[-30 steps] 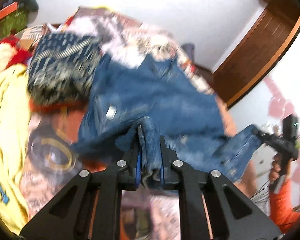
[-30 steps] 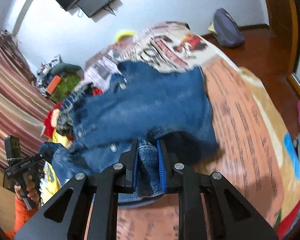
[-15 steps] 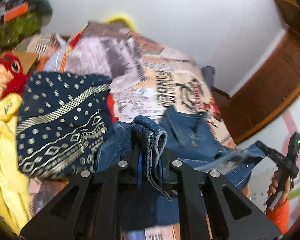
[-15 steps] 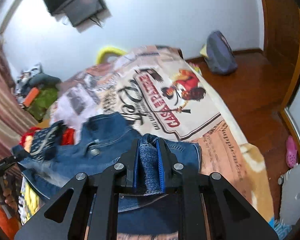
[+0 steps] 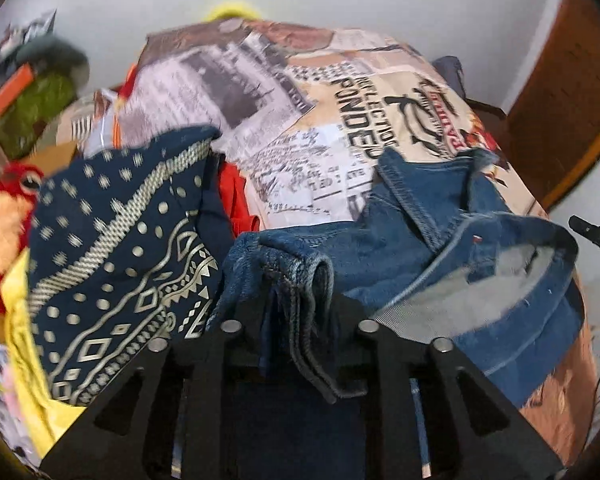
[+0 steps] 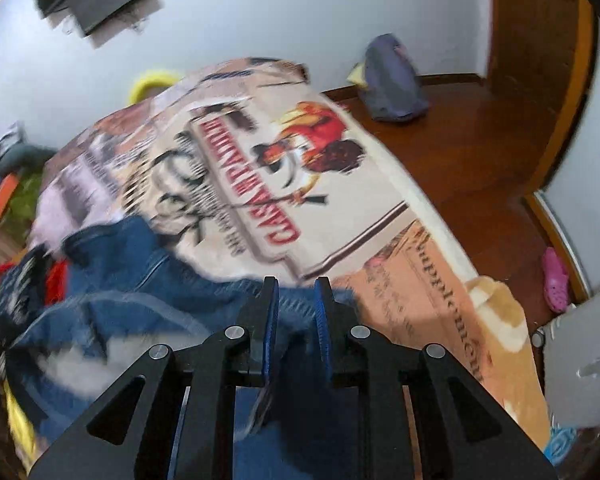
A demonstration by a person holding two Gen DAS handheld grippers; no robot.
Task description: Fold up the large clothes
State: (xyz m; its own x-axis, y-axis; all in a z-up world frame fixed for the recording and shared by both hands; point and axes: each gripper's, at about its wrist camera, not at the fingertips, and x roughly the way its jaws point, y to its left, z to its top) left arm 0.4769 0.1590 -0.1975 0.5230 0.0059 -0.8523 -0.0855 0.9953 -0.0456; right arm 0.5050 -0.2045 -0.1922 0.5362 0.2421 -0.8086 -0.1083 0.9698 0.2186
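Observation:
A blue denim garment (image 5: 428, 240) lies bunched on the printed bedspread (image 5: 340, 92). My left gripper (image 5: 296, 300) is shut on a thick folded denim edge that drapes over and between its fingers. In the right wrist view the same denim (image 6: 132, 276) spreads left and below. My right gripper (image 6: 297, 304) stands slightly apart with blue pads showing; the denim has slipped down from between the fingers and hangs below them. The right gripper's tip also shows at the right edge of the left wrist view (image 5: 592, 234).
A navy patterned cloth (image 5: 116, 256), yellow cloth (image 5: 24, 328) and a red plush toy (image 5: 0, 216) lie left of the denim. Wooden floor (image 6: 460, 152) with a grey bag (image 6: 392, 80) and a pink shoe (image 6: 556, 280) lies beyond the bed's right edge.
Both grippers carried the denim edge forward over the garment toward the far side of the bed. The right gripper's fingers have parted and the denim has dropped out of them.

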